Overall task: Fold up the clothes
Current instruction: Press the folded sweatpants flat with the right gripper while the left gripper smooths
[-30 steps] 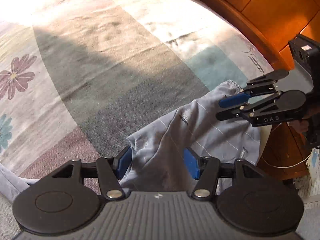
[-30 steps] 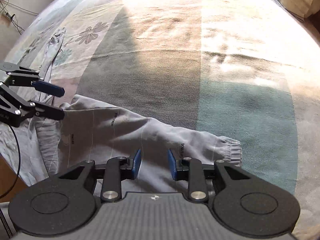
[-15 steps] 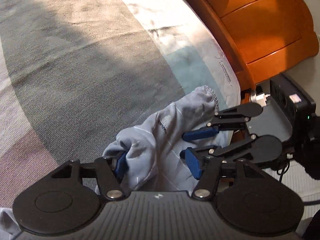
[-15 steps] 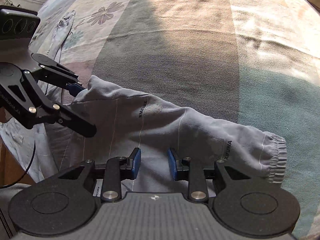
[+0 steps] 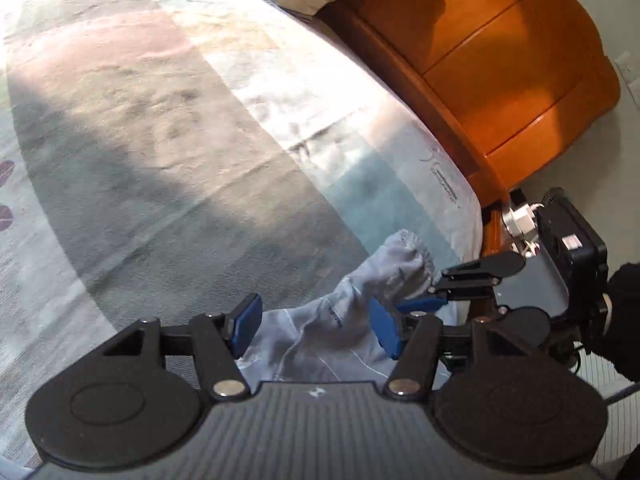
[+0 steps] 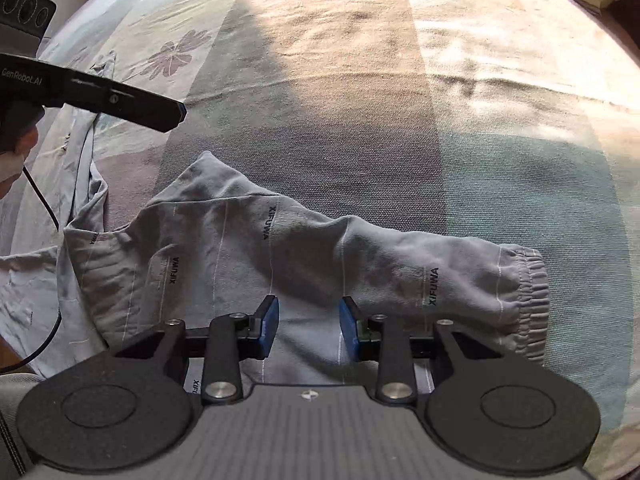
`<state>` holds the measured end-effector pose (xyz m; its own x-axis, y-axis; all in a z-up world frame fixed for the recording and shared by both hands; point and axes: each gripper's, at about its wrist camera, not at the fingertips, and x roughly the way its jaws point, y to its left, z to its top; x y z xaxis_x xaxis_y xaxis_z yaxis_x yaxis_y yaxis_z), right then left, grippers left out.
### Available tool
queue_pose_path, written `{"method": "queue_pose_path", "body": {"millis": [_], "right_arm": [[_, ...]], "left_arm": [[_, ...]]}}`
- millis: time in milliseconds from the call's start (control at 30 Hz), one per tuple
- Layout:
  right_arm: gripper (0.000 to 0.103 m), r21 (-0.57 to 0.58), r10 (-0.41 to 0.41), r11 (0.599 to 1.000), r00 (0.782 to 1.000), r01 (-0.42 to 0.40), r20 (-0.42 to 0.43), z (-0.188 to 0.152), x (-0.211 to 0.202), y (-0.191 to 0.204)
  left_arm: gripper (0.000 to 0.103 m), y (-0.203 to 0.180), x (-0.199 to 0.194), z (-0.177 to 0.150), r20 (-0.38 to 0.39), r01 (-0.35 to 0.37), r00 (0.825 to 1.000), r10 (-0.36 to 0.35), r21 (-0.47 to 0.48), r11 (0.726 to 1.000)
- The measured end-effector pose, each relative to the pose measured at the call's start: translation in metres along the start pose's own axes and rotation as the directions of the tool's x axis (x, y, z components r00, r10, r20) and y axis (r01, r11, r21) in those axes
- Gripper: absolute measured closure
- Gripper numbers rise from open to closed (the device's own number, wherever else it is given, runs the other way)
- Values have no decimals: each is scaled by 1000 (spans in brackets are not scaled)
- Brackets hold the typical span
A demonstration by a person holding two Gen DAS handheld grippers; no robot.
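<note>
Item: patterned bedspread [image 6: 360, 80], striped and flowered, filling both views. It is the working surface and is unchanged apart from the cameras' shift. Item: orange wooden bed frame [image 5: 500, 60], at 1 to 3 o'clock in the left wrist view, beside the mattress edge. Item: grey trousers [image 6: 240, 248], printed XIFUWA, lying flat on the bedspread across the lower half of the right wrist view, running from 9 o'clock to 3 o'clock. They appear doubled along their length, though the layers cannot be counted. Item: pale cloth [image 6: 36, 292], crumpled at 8 to 9 o'clock, just beside the trousers. Item: left gripper [image 5: 316, 326], jaws wide apart and holding nothing. Half a second ago it was at the trousers' upper corner with cloth in its jaws, but now it sits at 10 o'clock in the right wrist view, clear of the fabric. Item: right gripper [image 6: 308, 328], jaws apart over the near edge of the trousers at 6 o'clock, much as before. Whether it touches the cloth cannot be told. Item: elastic cuff [image 6: 524, 288], at 3 o'clock, resting on the bedspread. Item: released corner [image 6: 204, 160], at 10 o'clock, now lying on the bed by itself. Assessment: a fold seems to have been laid down and let go, and the trousers are still long, so they are likely not yet compact.
</note>
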<state>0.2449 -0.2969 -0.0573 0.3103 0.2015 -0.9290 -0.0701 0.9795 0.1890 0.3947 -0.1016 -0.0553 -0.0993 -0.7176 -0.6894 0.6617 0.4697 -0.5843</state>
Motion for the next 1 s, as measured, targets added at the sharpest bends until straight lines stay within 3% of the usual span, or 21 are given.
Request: {"method": "queue_pose_path", "body": {"millis": [100, 200, 233, 267, 300, 400, 600, 733, 767, 833, 867, 1000], "right_arm": [[65, -7, -46, 999, 998, 47, 34, 4, 1, -11], [66, -11, -92, 996, 993, 93, 69, 9, 1, -21], [67, -13, -108, 994, 991, 109, 80, 10, 1, -25], [68, -6, -134, 991, 988, 135, 81, 10, 5, -32], [77, 13, -137, 991, 987, 136, 79, 10, 10, -44], [79, 72, -73, 995, 992, 66, 100, 12, 3, -64], [75, 64, -89, 995, 988, 82, 126, -14, -33, -49], [75, 104, -191, 979, 971, 177, 141, -25, -22, -63], [77, 119, -203, 975, 970, 188, 137, -25, -15, -72], [82, 127, -172, 980, 974, 154, 146, -23, -10, -84], [81, 115, -164, 982, 975, 147, 148, -23, -14, -84], [71, 74, -147, 988, 979, 138, 140, -37, -31, -77]], "left_arm": [[43, -18, 28, -15, -75, 43, 997, -38, 72, 996], [45, -3, 47, -32, -65, -49, 997, 49, -2, 999], [55, 3, 52, -37, -56, -84, 995, 82, -31, 996], [54, 6, 49, -40, -38, -75, 997, 73, -52, 996], [55, 5, 45, -42, -38, -84, 996, 82, -61, 995], [55, -12, 40, -38, -81, -127, 989, 126, -10, 992], [49, -51, 46, -31, -96, -144, 983, 158, 134, 980], [49, -42, 63, -46, -121, -232, 962, 244, 111, 966], [45, -43, 63, -48, -103, -231, 964, 244, 118, 966], [46, -53, 63, -47, -122, -267, 950, 286, 150, 952], [46, -61, 63, -47, -137, -285, 941, 310, 177, 942], [47, -94, 64, -59, -152, -277, 931, 332, 298, 914]]}}
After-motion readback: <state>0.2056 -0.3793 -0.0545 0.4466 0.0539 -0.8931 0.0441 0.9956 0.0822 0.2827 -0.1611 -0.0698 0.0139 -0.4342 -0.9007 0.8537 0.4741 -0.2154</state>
